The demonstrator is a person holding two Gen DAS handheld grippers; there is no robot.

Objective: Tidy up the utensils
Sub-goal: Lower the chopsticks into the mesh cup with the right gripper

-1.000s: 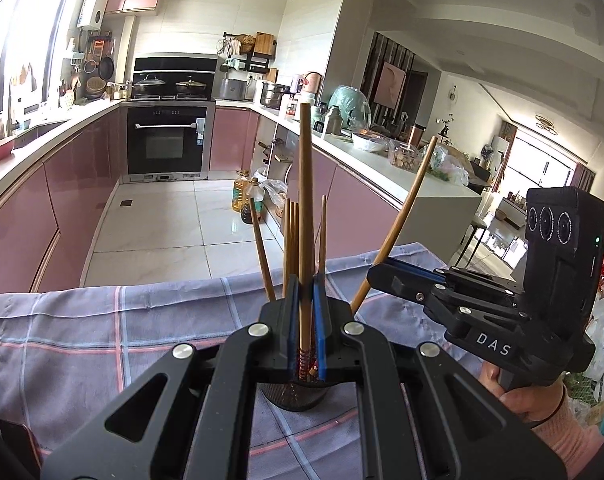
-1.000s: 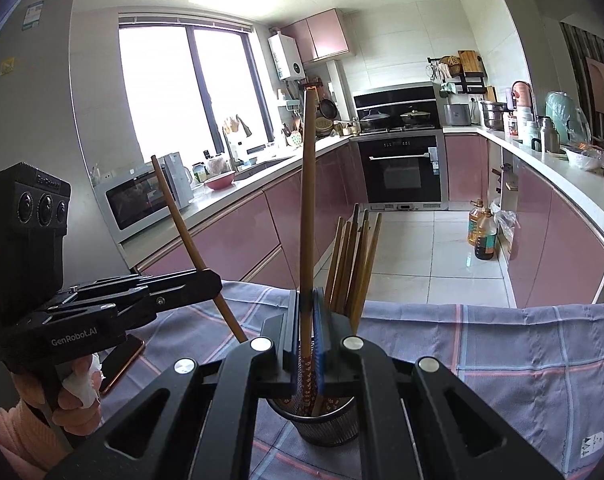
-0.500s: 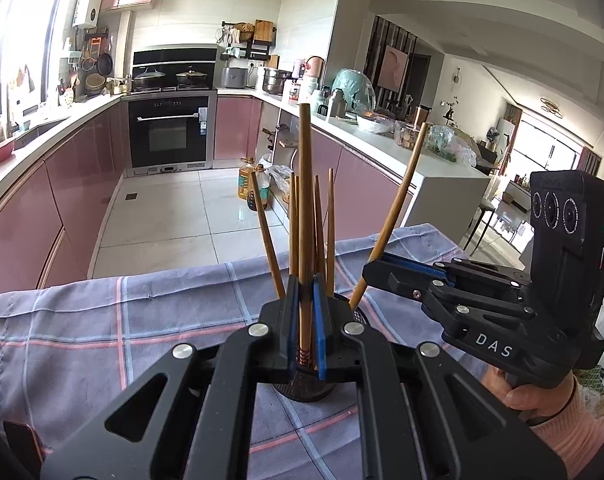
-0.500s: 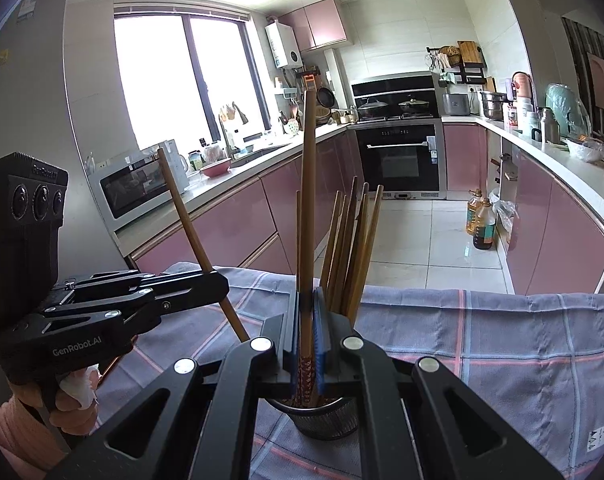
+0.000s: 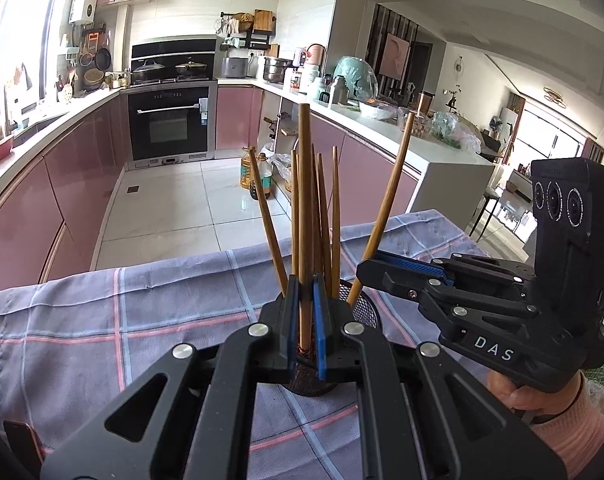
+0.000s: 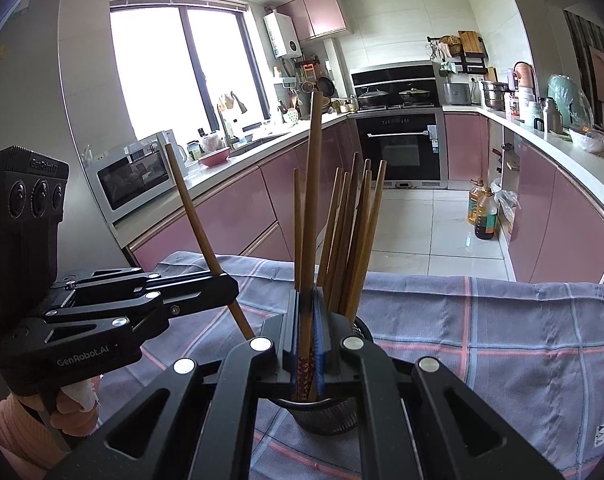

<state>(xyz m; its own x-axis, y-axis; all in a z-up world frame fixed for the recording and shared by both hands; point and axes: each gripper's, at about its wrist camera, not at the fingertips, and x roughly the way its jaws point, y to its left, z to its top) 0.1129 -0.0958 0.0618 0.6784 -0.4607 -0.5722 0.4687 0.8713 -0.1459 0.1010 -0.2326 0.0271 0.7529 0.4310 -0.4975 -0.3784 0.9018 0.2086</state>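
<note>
Left wrist view, left gripper (image 5: pixel 305 312) clamping one chopstick (image 5: pixel 304 208) upright, right gripper (image 6: pixel 306 316) pinching another chopstick (image 6: pixel 311 208), both hovering over mesh holder (image 6: pixel 325 412).

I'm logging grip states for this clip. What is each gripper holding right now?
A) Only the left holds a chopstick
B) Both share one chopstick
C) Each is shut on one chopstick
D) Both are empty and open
C: the left gripper pinches an upright chopstick over the mesh cup, and the right gripper clamps its own chopstick.
</note>
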